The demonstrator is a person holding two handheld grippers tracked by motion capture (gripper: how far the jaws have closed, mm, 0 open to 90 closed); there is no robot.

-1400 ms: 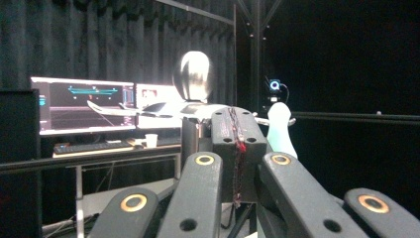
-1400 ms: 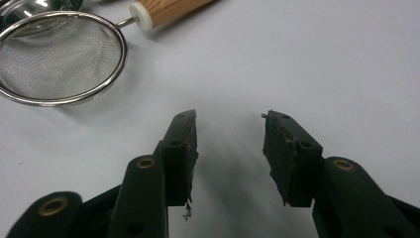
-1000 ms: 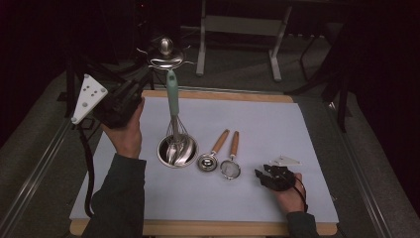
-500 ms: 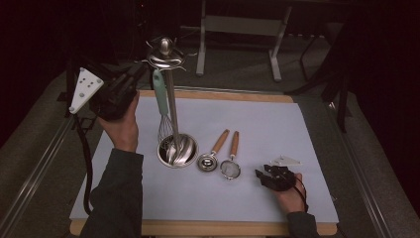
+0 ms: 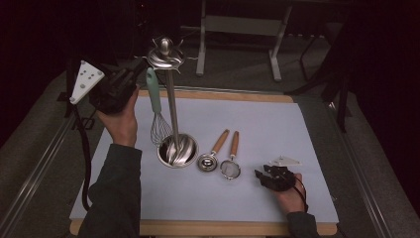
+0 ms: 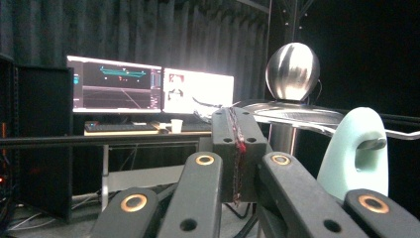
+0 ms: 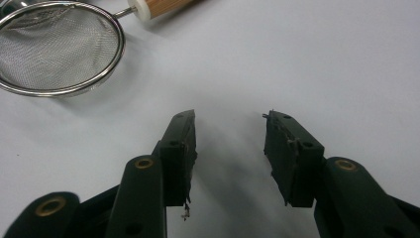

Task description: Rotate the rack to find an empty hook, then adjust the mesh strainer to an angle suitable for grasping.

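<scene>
A steel utensil stand [image 5: 172, 106] rises from its round base [image 5: 177, 150] on the white mat [image 5: 277, 129]. A whisk with a mint handle [image 5: 153, 91] hangs on a hook under the stand's top knob [image 5: 165, 47], its wires above the base. My left gripper [image 5: 139, 67] is held up beside the stand's top, its jaws shut with nothing between them. In the left gripper view the gripper [image 6: 236, 130] sits just left of the mint handle [image 6: 356, 148], which has the hook through its hole. My right gripper [image 5: 261, 176] rests open on the mat; its open pads [image 7: 230, 134] point toward a small mesh strainer [image 7: 54, 47].
A small steel scoop [image 5: 207, 161] and the mesh strainer [image 5: 230, 168], both with wooden handles, lie side by side right of the stand's base. The mat lies on a wooden tabletop [image 5: 218, 228]. Beyond the table stand lit monitors [image 6: 148, 91] on a desk.
The whisk's handle has swung left off the pole line and its wires have risen off the base bowl. The left gripper has shifted slightly up toward the stand's top. The right gripper is unmoved.
</scene>
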